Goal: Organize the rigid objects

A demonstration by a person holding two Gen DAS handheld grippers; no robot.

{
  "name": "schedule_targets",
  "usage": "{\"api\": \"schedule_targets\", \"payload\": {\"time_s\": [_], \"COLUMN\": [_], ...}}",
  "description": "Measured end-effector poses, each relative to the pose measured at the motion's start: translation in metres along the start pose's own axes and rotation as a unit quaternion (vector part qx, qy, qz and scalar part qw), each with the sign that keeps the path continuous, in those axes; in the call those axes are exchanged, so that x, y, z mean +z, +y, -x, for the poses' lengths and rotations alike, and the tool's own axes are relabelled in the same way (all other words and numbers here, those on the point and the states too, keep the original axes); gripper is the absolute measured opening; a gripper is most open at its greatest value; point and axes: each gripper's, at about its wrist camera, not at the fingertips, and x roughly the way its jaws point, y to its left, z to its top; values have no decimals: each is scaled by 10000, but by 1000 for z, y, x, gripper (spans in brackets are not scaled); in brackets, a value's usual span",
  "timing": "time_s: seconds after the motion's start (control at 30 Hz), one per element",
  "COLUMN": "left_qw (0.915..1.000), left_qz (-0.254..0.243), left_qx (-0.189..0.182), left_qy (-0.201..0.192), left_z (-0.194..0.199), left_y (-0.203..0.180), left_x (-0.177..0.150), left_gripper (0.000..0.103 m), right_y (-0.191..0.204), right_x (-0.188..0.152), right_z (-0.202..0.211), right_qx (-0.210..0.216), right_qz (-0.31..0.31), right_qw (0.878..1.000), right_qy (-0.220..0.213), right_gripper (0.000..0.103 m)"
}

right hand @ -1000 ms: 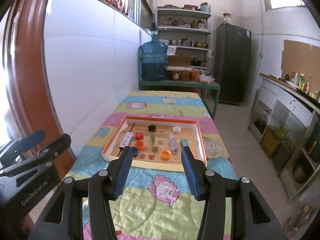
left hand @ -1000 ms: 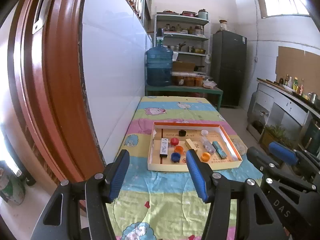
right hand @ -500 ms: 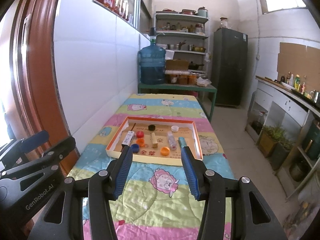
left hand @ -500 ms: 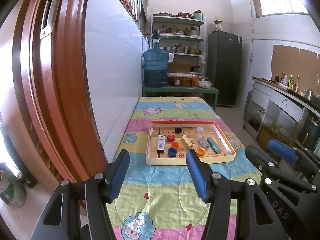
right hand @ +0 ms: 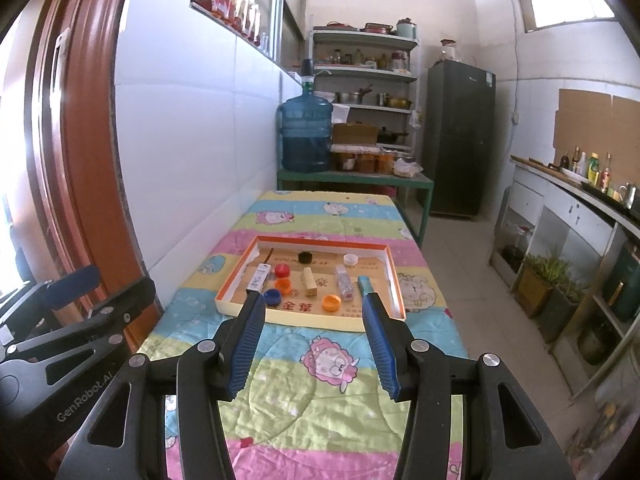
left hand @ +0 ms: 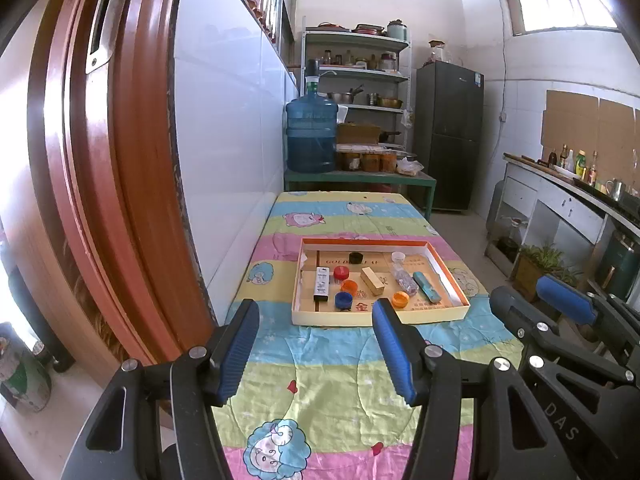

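Receding from the tray was the one change on record, entered view by view.

Left wrist view: the shallow orange-rimmed cardboard tray (left hand: pixel 448 270) sat smaller and farther off than a second earlier, with more of the striped cartoon cloth (left hand: pixel 320 364) on the bench showing between it and the left gripper (left hand: pixel 316 340). Its blue-padded fingers (left hand: pixel 236 354) stood wide apart with nothing between them, their spacing unchanged. The right gripper (left hand: pixel 528 300) showed at the right edge, clear of the tray.

Contents of the tray, all lying loose: white remote-like stick (left hand: pixel 321 281), black cap (left hand: pixel 355 257), red cap (left hand: pixel 341 272), orange cap (left hand: pixel 348 286), blue cap (left hand: pixel 343 299), second orange cap (left hand: pixel 400 299), white cap (left hand: pixel 398 256), tan block (left hand: pixel 372 280), small clear bottle (left hand: pixel 405 279), teal bar (left hand: pixel 426 287).

Right wrist view: the tray likewise sat farther off than before. The right gripper's fingers (right hand: pixel 246 344) were moderately spread and empty, framing the tray's near wall from well back. The left gripper appeared at the left edge.

Assessment: every item lay in the tray and neither gripper held anything, so the pull-back suggested either a finished sort or a pause before another pick; which one could not be settled from the layout.
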Motion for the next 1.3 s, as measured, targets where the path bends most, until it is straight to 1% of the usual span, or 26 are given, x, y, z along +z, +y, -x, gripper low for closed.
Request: {"api": "schedule_targets", "payload": {"time_s": [1.3], "left_qw": [10000], "left_qz": [-1], "left_qx": [-36], "left_qy": [19], "left_z": [5], "left_y": [-1], "left_x": [-3], "left_gripper": [59], "right_y": [6], "right_x": [1], "right_z": [2], "right_qx": [9], "right_qz": [20], "right_qw": [10000], "right_qy": [-7], "right_gripper": [52]}}
